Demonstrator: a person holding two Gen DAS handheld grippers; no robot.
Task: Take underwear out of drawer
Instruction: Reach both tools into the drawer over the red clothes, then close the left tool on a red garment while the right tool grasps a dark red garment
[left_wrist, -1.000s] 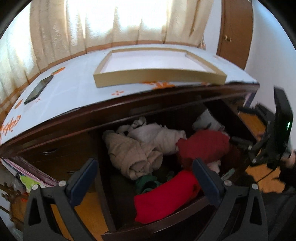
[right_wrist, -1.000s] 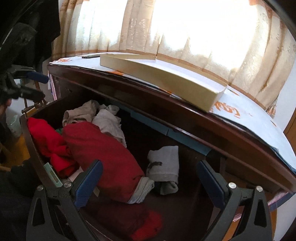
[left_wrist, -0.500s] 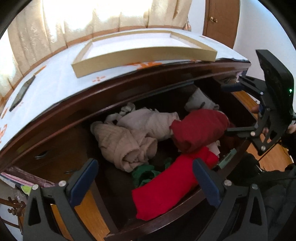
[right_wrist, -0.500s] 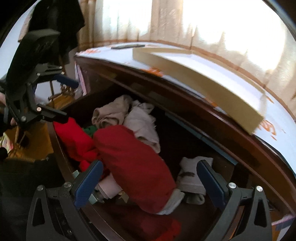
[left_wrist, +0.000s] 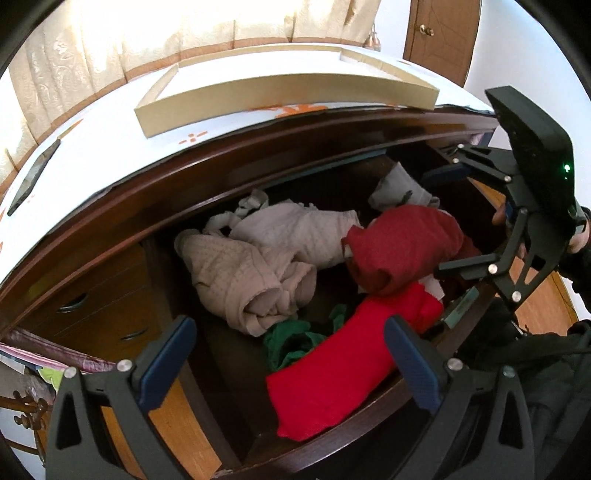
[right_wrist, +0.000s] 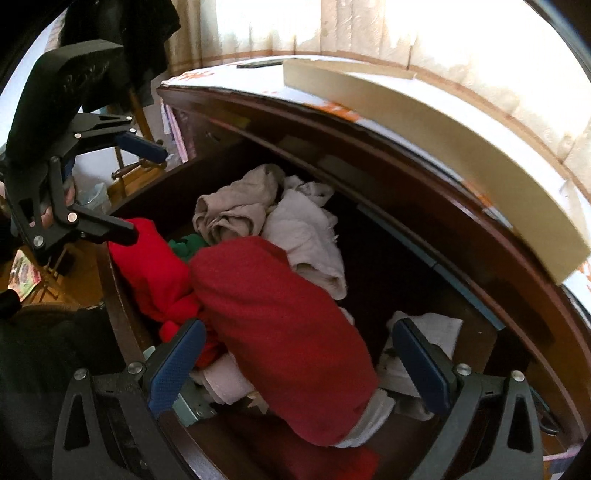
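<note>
The dark wooden drawer (left_wrist: 369, 428) stands pulled out, full of loose garments. A beige one (left_wrist: 251, 280), a pale grey one (left_wrist: 306, 229), a dark red one (left_wrist: 402, 243), a bright red one (left_wrist: 343, 376), a green scrap (left_wrist: 291, 339) and a small white piece (left_wrist: 399, 184) lie in it. My left gripper (left_wrist: 291, 362) hangs open above the drawer's front, over the bright red and green cloth. My right gripper (right_wrist: 299, 354) is open just over the dark red garment (right_wrist: 280, 325), a finger on each side. Nothing is held.
A shallow cardboard tray (left_wrist: 280, 96) and a dark phone (left_wrist: 33, 173) lie on the white-covered top above the drawer. Small drawers (left_wrist: 92, 314) sit to the left, curtains behind, a brown door (left_wrist: 443, 33) at the far right. A person's dark sleeve (left_wrist: 554, 362) is near the drawer front.
Both grippers have come closer over the open drawer. The right one has swung left toward the dark red garment. The clothes lie as before.
</note>
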